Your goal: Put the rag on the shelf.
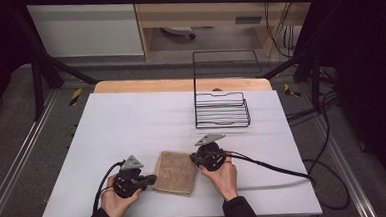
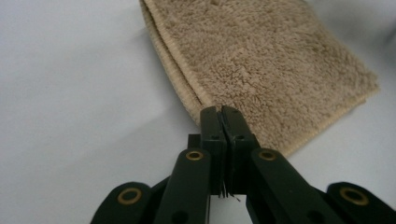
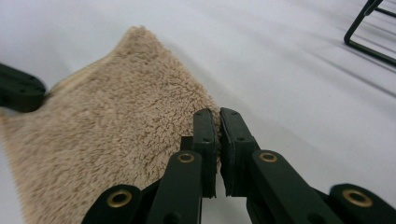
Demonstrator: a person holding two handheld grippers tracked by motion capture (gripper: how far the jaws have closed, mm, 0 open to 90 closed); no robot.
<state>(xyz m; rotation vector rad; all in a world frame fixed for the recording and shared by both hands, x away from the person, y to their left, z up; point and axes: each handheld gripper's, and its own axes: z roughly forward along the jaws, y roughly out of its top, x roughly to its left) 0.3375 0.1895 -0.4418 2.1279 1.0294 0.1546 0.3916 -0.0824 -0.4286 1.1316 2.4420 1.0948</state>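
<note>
A folded tan towel (image 1: 174, 172) lies flat near the front of the white table (image 1: 131, 121). My left gripper (image 1: 152, 179) is at its left edge. In the left gripper view the towel (image 2: 261, 60) spreads ahead, and the left gripper (image 2: 221, 112) has its jaws pressed shut, tips at the folded hem with nothing seen between them. My right gripper (image 1: 192, 160) is at the towel's right corner. In the right gripper view, the right gripper (image 3: 217, 114) is shut to a thin slit on the fuzzy edge of the towel (image 3: 112, 135). The left gripper's jaw (image 3: 18, 93) shows at the far side.
A black wire rack (image 1: 221, 109) with a tall back frame stands at the back right of the table, and its foot (image 3: 369, 37) shows in the right gripper view. Cables (image 1: 274, 167) trail from the grippers toward the right edge. A wooden strip (image 1: 180, 85) borders the far edge.
</note>
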